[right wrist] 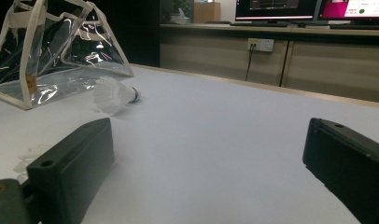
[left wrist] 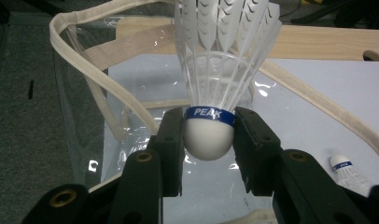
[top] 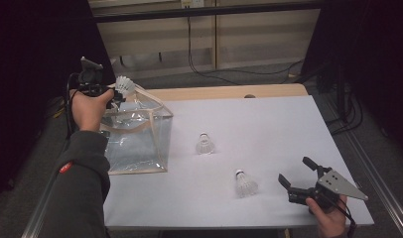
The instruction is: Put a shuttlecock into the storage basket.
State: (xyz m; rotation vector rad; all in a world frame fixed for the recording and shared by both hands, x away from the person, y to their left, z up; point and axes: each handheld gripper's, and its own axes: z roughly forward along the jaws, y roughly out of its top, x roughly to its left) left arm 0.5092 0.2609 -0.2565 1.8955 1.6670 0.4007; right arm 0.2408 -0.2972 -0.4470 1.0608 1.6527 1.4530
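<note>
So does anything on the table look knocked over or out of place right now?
Both loose shuttlecocks on the white table lie tipped on their sides, one mid-table, one nearer the right tongs. The clear bag sags, handles flopped. Nothing looks damaged or spilled.

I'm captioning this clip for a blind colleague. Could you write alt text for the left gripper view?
Two black jaws of the left gripper clamp the white cork base of a feathered shuttlecock, feathers pointing up, above a clear plastic bag with cream fabric trim. Another shuttlecock lies on the white table at lower right.
</note>
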